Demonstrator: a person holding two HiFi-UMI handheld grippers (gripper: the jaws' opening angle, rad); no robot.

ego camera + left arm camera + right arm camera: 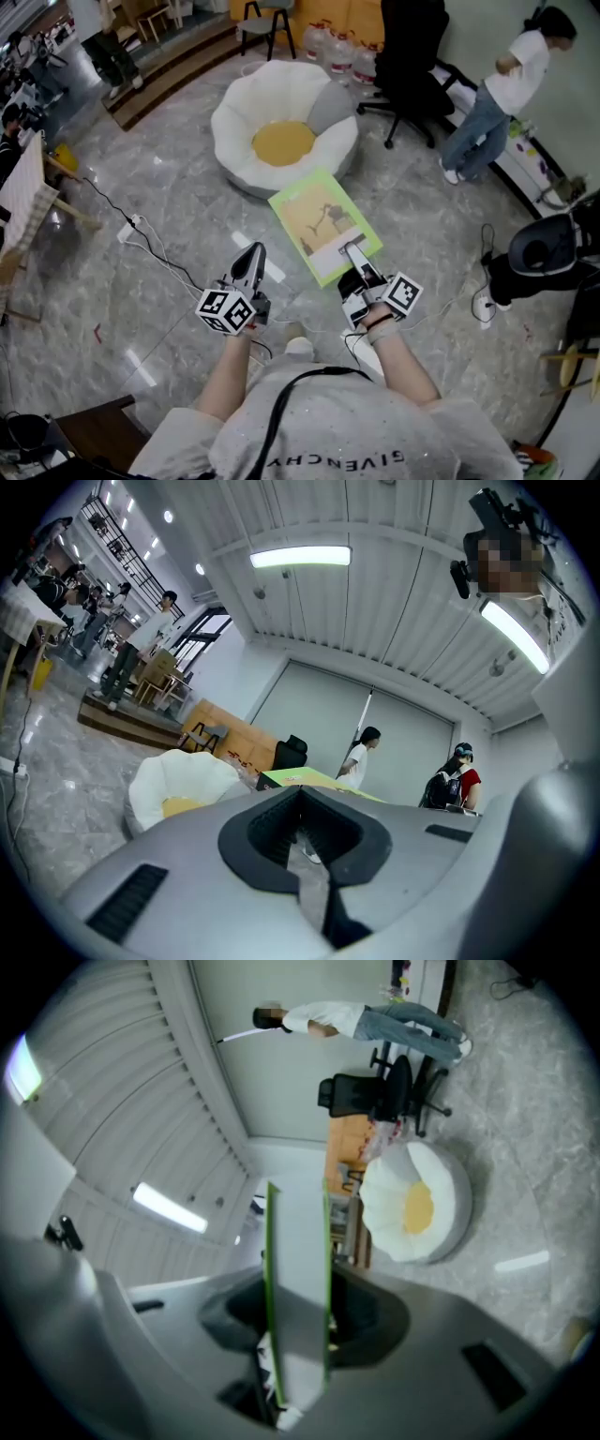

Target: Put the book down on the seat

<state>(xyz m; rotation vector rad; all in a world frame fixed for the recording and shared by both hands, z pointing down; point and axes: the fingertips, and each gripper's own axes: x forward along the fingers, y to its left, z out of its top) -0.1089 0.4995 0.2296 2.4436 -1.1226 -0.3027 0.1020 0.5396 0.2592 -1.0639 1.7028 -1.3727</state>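
A thin green-edged book [323,223] with a yellow cover picture is held flat above the floor, my right gripper [354,251] shut on its near edge. In the right gripper view the book [298,1279] stands edge-on between the jaws. The seat is a white flower-shaped floor cushion [239,117] with a yellow centre, just beyond the book's far corner. It also shows in the right gripper view as the cushion [441,1213] and in the left gripper view as the cushion [178,775]. My left gripper [249,259] hangs left of the book, shut and holding nothing.
A black office chair [412,66] and a standing person [506,89] are behind the cushion to the right. Water bottles [337,47] stand at the back. A cable and power strip [131,228] lie on the marble floor at left. A black device [544,248] sits at right.
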